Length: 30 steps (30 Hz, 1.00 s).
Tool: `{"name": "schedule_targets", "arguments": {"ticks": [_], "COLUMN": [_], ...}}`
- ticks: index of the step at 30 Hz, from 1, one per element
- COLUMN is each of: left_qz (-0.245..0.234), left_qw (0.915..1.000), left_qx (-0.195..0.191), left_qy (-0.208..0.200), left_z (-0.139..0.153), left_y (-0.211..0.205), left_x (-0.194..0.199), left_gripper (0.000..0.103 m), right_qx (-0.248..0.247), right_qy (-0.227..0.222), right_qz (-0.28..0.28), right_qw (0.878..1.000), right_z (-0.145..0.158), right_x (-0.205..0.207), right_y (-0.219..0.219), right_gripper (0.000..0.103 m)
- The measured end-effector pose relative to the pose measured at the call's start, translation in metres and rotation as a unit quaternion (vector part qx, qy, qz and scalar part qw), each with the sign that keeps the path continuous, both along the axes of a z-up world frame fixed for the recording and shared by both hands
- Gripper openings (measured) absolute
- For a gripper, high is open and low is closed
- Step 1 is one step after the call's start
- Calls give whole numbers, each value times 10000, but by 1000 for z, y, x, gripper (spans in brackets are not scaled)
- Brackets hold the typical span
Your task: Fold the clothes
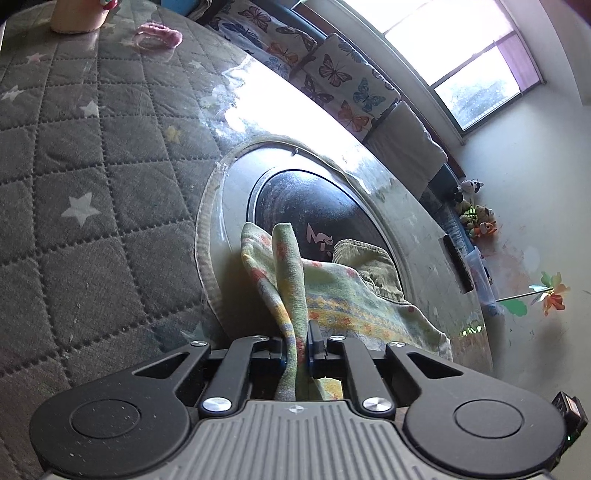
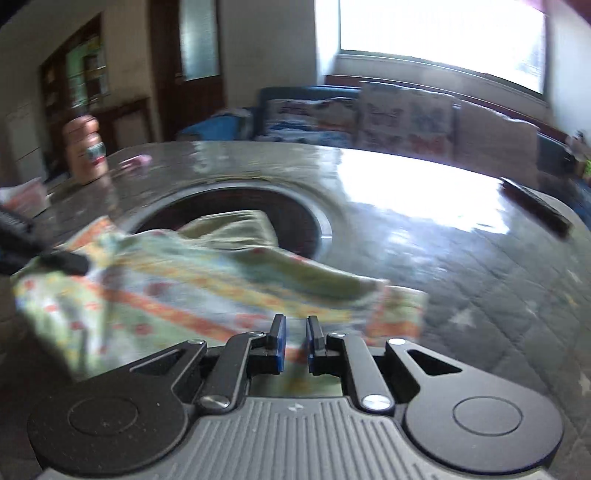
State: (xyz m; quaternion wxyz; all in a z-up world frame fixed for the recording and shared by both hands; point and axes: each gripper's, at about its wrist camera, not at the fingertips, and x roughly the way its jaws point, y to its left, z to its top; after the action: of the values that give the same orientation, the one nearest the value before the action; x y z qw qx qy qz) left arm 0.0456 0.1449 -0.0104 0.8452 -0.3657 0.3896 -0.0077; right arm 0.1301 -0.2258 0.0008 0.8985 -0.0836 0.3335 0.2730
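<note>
Left wrist view, from left to right with the dark round inset (image 1: pixel 314 206) of the table as the landmark: a grey quilted table cover (image 1: pixel 74 155) with pale stars spreads to the left of the inset, a pink knitted piece (image 1: pixel 159 35) lies on it far beyond the inset, and a floral cloth (image 1: pixel 332 295) lies over the inset's near edge with a green corduroy garment (image 1: pixel 373 266) partly tucked under it. The left gripper (image 1: pixel 297 347) has its jaws pressed onto a raised fold of the floral cloth, just in front of the inset. Butterfly cushions (image 1: pixel 343 74) line the far side, beyond the inset.

Right wrist view is blurred. The floral cloth (image 2: pixel 166 288) covers the inset's (image 2: pixel 295 210) near left part. The right gripper (image 2: pixel 295 339) sits at the cloth's near edge, jaws almost together; I cannot tell whether any fabric is between them.
</note>
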Motion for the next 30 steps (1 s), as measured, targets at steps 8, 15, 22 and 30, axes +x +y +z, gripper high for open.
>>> {"name": "schedule_targets", "arguments": {"ticks": [8, 15, 22, 30], "left_qz": [-44, -75, -160, -615], "left_qw": [9997, 9990, 9973, 9902], "left_qx": [247, 432, 668, 1050], "left_qy": [-36, -80, -277, -685], "left_z": [3, 7, 24, 63], "left_y": [-3, -6, -12, -46], "left_x": [3, 3, 3, 29], "left_gripper": [11, 11, 10, 10], "right_qx": [109, 540, 747, 969], "right_qy": [-162, 219, 242, -157], "right_qz": [-746, -1048, -1020, -1189], "right_qw": [9970, 9928, 9917, 9880], "right_z": [2, -8, -5, 21], "right_x": [15, 31, 24, 6], "right_y": [-34, -37, -32, -53], "right_gripper": [39, 44, 9, 7]}}
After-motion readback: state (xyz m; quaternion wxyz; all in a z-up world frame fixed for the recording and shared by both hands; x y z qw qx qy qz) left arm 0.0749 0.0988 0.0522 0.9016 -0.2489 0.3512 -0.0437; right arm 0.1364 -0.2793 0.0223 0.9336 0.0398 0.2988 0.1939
